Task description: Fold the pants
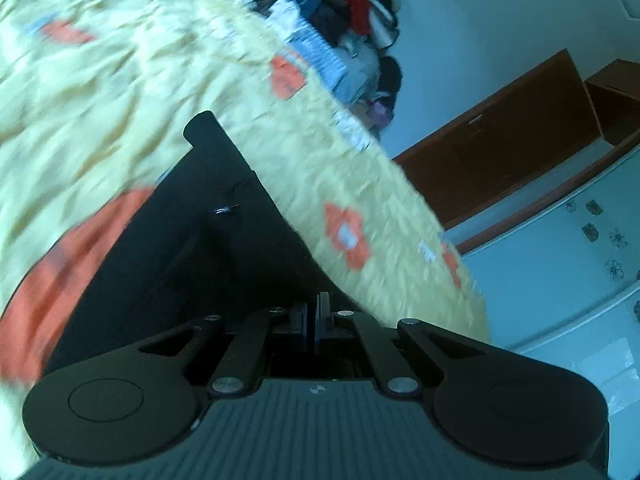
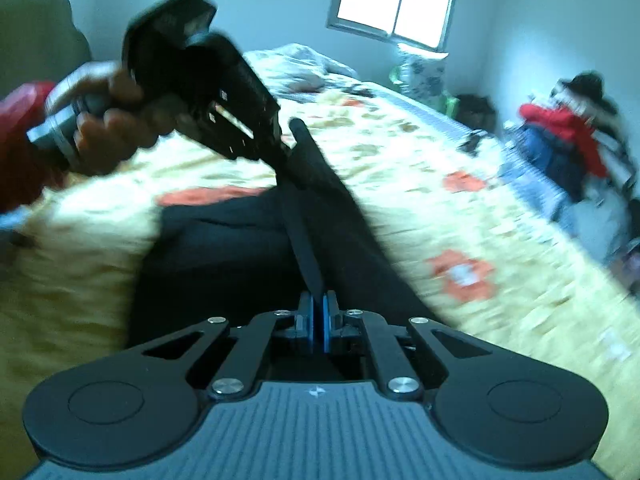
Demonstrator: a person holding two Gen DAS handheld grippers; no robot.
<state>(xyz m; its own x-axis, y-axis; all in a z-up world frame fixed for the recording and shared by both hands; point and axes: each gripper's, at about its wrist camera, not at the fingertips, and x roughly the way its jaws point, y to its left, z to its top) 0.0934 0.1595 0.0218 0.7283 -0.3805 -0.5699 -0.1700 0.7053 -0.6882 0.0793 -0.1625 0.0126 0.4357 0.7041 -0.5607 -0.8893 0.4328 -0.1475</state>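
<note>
Black pants [image 1: 168, 248] lie on a yellow bedspread [image 1: 120, 92] with orange flowers. In the left wrist view my left gripper [image 1: 317, 312] is shut, and the black cloth runs straight into its closed jaws. Seen from the right wrist, my right gripper [image 2: 319, 312] is shut on a taut fold of the pants [image 2: 240, 240] that stretches away up the bed. At the far end of that fold a hand holds the left gripper [image 2: 280, 152], with its tip at the cloth's edge. The picture is blurred by motion.
A pile of clothes [image 2: 568, 148] lies beyond the bed's right edge, also seen as the clothes pile [image 1: 344, 8]. Brown wooden furniture [image 1: 508, 136] stands by the wall. A window [image 2: 396, 0] is behind the bed, with pillows [image 2: 304, 64] at its head.
</note>
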